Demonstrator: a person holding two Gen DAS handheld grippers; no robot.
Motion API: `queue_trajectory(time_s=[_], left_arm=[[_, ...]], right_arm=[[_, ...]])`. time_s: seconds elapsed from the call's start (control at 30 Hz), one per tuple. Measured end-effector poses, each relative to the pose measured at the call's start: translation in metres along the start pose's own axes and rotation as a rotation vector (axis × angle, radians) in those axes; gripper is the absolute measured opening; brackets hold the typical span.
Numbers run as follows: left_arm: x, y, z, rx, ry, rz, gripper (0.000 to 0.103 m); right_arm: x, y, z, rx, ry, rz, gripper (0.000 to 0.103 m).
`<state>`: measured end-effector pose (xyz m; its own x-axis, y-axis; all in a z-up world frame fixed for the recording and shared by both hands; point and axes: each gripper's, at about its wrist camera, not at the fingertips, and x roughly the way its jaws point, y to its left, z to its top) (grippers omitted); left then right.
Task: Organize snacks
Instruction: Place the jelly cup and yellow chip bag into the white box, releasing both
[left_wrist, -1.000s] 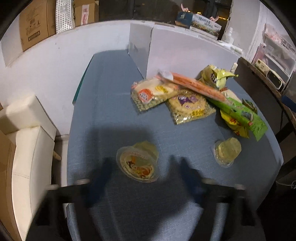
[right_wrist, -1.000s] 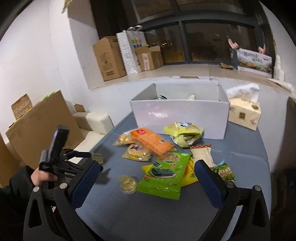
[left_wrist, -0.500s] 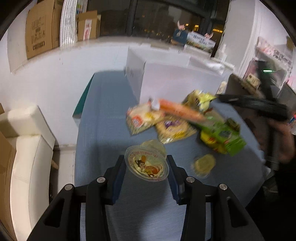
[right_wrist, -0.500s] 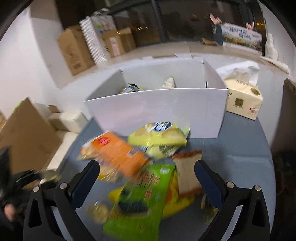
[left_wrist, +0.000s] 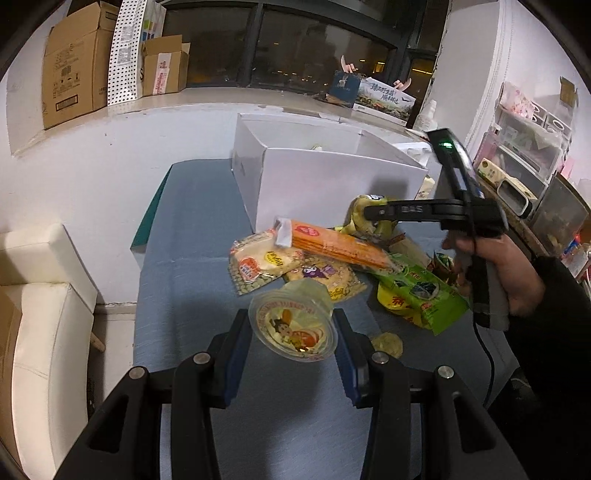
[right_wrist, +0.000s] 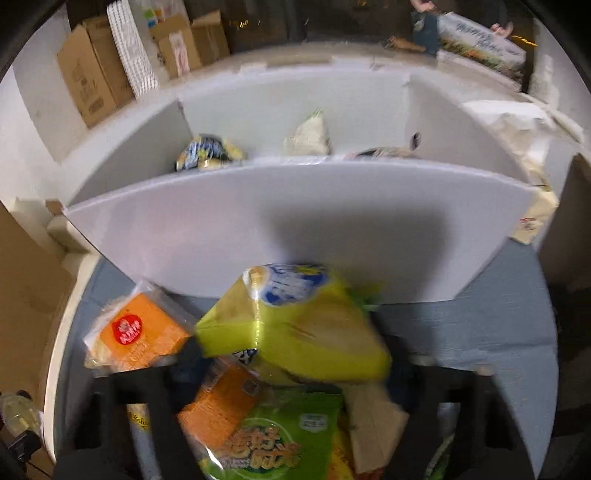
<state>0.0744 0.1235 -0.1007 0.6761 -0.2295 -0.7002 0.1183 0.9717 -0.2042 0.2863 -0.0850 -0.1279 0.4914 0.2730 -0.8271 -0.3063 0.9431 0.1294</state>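
My left gripper (left_wrist: 291, 338) is shut on a jelly cup (left_wrist: 293, 325) with a cartoon lid and holds it above the blue table (left_wrist: 192, 229). My right gripper (right_wrist: 291, 363) straddles a yellow-green chip bag (right_wrist: 295, 332) in front of the white box (right_wrist: 295, 221); motion blur hides whether the jaws grip it. It also shows from the side in the left wrist view (left_wrist: 373, 212). The snack pile holds an orange cracker pack (left_wrist: 340, 245), a green seaweed bag (left_wrist: 421, 291) and yellow packets.
A second jelly cup (left_wrist: 386, 345) lies on the table beside the left gripper. The white box holds several snack bags (right_wrist: 207, 153). A white sofa (left_wrist: 40, 306) stands left of the table. Cardboard boxes (left_wrist: 74, 62) line the ledge behind.
My left gripper closed on the jelly cup and lifted it. My right gripper moved forward over the pile to the yellow-green chip bag, close to the white box.
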Motion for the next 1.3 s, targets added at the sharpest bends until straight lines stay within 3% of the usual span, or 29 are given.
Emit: queue_trajectory(time_s=[0.27, 0.43, 0.57, 0.73, 0.83, 0.93, 1.0, 1.23, 1.27, 1.3], left_arm=[[0.004, -0.026, 0.038, 0.038, -0.052, -0.05, 0.048], [0.006, -0.049, 0.078, 0.098, -0.102, -0.075, 0.048], [0.012, -0.063, 0.118, 0.141, -0.147, -0.081, 0.048], [0.038, -0.063, 0.175, 0.143, -0.166, -0.045, 0.048], [0.057, -0.056, 0.204, 0.114, -0.167, -0.047, 0.048], [0.079, -0.047, 0.229, 0.087, -0.158, -0.01, 0.048], [0.094, -0.04, 0.242, 0.064, -0.145, 0.014, 0.048], [0.131, -0.027, 0.249, 0.054, -0.093, 0.061, 0.049], [0.136, -0.025, 0.248, 0.047, -0.077, 0.076, 0.052], [0.139, -0.023, 0.247, 0.042, -0.07, 0.091, 0.073]], right_arm=[[-0.056, -0.028, -0.026, 0.064, -0.08, 0.13, 0.054], [-0.108, -0.04, -0.034, 0.086, -0.186, 0.181, 0.054], [-0.148, -0.043, -0.022, 0.063, -0.285, 0.183, 0.054], [-0.169, -0.041, 0.019, 0.037, -0.366, 0.182, 0.054], [-0.163, -0.04, 0.058, 0.032, -0.379, 0.184, 0.054], [-0.145, -0.041, 0.09, 0.06, -0.361, 0.211, 0.054], [-0.128, -0.041, 0.108, 0.05, -0.348, 0.184, 0.054], [-0.075, -0.036, 0.135, 0.007, -0.258, 0.131, 0.055], [-0.068, -0.035, 0.136, 0.003, -0.245, 0.131, 0.056], [-0.061, -0.035, 0.138, 0.001, -0.231, 0.135, 0.06]])
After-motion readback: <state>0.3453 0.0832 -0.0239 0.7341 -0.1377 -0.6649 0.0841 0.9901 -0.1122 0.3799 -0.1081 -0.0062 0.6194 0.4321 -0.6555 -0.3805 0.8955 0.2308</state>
